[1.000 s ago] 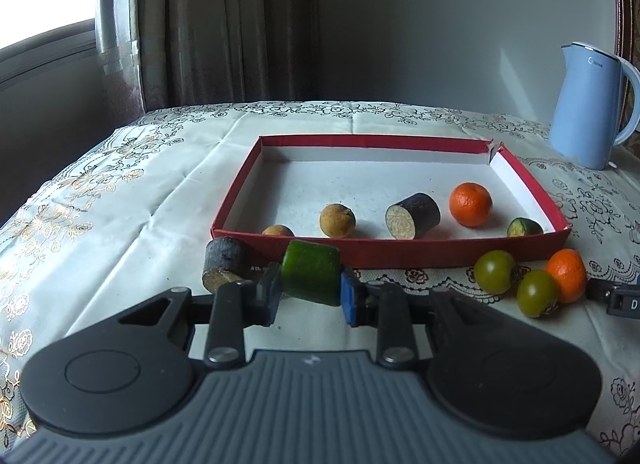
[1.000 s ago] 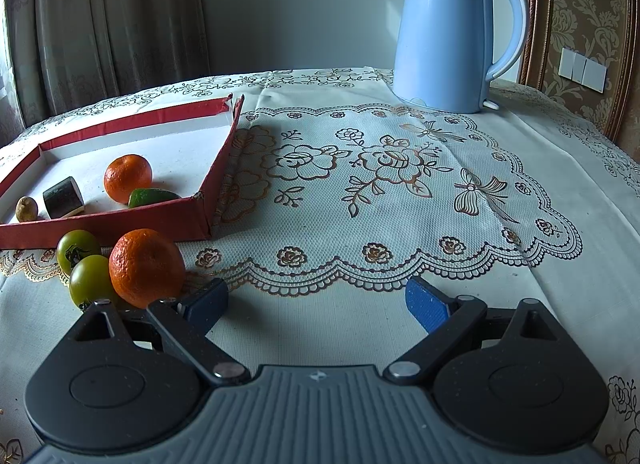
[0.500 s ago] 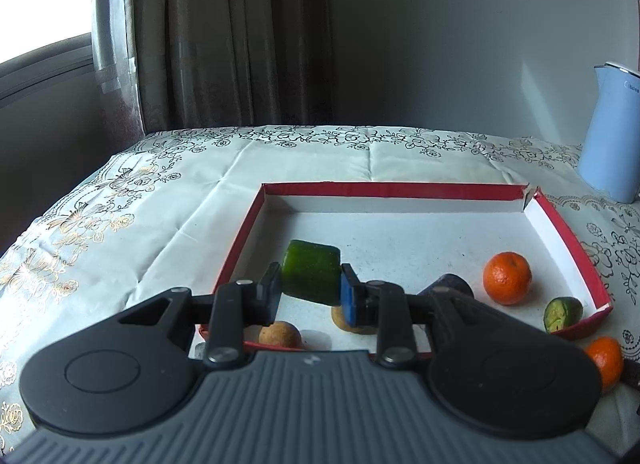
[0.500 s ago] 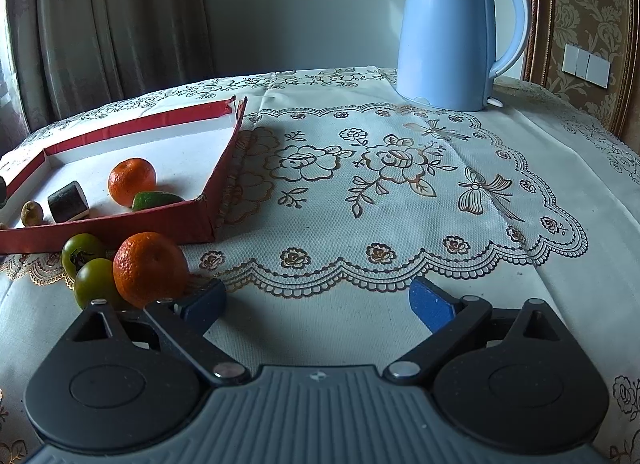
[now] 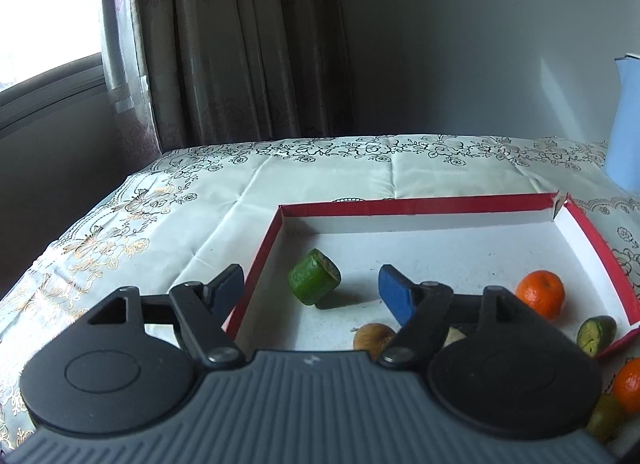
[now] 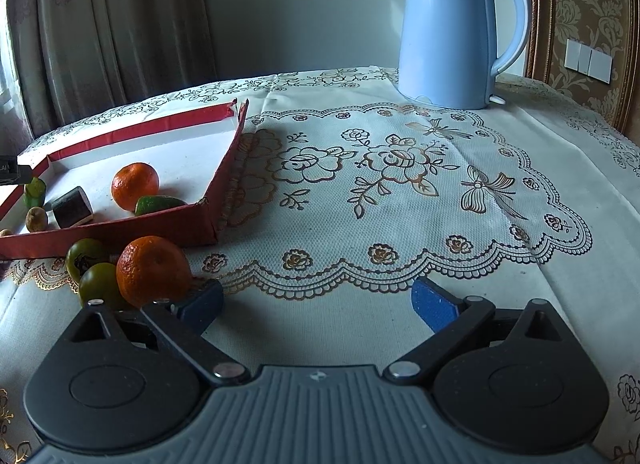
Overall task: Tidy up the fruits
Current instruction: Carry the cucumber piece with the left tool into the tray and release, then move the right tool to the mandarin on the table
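Change: green cylindrical fruit chunk (image 5: 314, 282), clamped between the pads a moment ago, now lies free on the floor of the red-rimmed shallow cardboard tray (image 5: 416, 205), near its left wall.
Left gripper (image 5: 312, 290): jaws have just been opening; released, nothing pressed (the chunk sits beyond the pads).
Right gripper (image 6: 318, 302): jaws have been widening, now spread wide and empty, just right of the orange mandarin (image 6: 153, 271) on the embroidered tablecloth (image 6: 400, 191).
Done: several fruits in tray.
Left: mandarin and two green round fruits (image 6: 98, 288) outside the near wall.
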`<state>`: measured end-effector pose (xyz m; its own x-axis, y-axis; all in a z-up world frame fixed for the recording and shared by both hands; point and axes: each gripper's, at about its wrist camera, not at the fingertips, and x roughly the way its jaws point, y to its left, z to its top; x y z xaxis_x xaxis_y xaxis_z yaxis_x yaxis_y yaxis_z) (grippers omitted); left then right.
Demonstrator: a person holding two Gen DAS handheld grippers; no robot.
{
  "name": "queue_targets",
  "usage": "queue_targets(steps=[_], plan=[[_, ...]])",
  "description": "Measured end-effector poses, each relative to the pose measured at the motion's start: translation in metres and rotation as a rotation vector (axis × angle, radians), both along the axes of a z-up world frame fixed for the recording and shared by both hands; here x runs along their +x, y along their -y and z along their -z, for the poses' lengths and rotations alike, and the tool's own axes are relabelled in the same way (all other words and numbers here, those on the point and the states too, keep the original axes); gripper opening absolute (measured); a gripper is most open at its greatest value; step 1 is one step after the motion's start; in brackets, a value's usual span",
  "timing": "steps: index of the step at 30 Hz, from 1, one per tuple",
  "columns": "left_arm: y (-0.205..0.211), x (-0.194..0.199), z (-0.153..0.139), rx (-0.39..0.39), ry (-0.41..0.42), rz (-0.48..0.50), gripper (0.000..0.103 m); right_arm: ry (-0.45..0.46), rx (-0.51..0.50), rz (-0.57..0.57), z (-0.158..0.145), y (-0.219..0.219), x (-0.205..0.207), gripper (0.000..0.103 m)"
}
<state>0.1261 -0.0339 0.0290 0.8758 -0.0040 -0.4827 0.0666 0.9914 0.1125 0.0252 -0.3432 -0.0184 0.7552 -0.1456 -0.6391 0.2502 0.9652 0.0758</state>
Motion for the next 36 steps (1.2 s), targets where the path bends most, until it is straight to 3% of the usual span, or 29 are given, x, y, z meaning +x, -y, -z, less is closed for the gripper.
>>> queue_targets(steps=[5,13,16,28,36], plan=[[-0.027,-0.043,-0.004,-0.065,-0.008,0.009,0.09,0.008,0.011,0.002,0.0,0.001,-0.001,0.101],[-0.061,-0.108,0.012,-0.124,-0.019,0.039,0.093,0.141,0.042,-0.07,-0.008,0.001,-0.018,0.101],[-0.063,-0.115,0.023,-0.122,-0.03,0.056,0.093,0.183,0.009,-0.107,-0.012,-0.006,-0.024,0.101],[-0.071,-0.113,0.045,-0.15,-0.062,0.048,0.093,0.16,-0.133,-0.243,-0.018,-0.049,-0.018,0.101],[-0.073,-0.11,0.046,-0.172,-0.076,0.064,0.096,0.114,-0.229,-0.215,-0.013,-0.065,-0.002,0.1]])
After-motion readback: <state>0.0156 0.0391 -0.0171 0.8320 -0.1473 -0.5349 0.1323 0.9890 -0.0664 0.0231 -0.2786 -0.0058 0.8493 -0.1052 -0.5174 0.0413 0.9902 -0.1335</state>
